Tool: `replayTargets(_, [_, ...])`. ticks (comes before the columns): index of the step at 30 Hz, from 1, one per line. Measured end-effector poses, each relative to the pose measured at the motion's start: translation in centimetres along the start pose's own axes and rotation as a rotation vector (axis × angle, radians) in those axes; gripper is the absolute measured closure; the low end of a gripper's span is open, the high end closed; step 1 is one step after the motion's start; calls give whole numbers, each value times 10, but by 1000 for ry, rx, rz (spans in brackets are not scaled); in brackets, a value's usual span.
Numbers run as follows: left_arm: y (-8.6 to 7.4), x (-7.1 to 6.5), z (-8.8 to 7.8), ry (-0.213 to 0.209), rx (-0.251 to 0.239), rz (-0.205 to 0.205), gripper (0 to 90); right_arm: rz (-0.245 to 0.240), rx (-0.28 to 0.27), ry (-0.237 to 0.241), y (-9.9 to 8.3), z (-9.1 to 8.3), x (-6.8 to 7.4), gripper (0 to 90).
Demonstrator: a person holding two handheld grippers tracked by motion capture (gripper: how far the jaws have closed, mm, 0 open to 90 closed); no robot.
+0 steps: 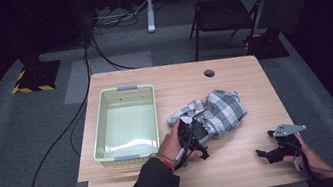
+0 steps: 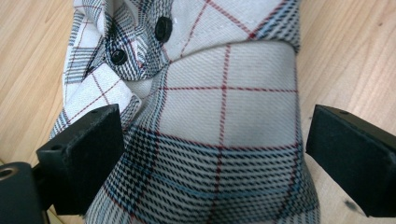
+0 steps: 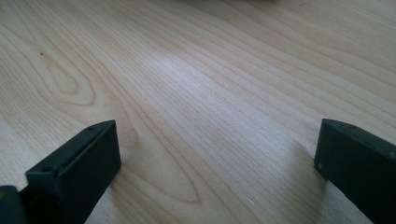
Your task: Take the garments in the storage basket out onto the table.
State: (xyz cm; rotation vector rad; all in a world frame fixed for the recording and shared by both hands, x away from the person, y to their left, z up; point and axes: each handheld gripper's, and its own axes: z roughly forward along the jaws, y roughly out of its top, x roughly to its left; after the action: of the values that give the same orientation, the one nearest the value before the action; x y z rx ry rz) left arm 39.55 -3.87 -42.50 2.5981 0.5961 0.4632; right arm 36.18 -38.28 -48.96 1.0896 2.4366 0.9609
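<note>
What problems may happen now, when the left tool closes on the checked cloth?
The left tool is open around a thick fold of the checked cloth, so it may pinch only the top layer. The loose rest could drag or catch on the basket rim.

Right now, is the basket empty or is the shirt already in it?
Empty. The basket shows a bare floor; the plaid shirt lies bunched on the table beside it, between the left gripper's open fingers.
</note>
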Motion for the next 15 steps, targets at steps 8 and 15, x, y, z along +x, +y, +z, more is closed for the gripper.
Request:
replayTargets(8, [-8, -4, -7, 8, -3, 15, 44, 1, 0, -2, 0, 0, 0, 6])
replayTargets(15, [-14, -8, -13, 16, -7, 41, 44, 1, 0, -2, 0, 0, 0, 6])
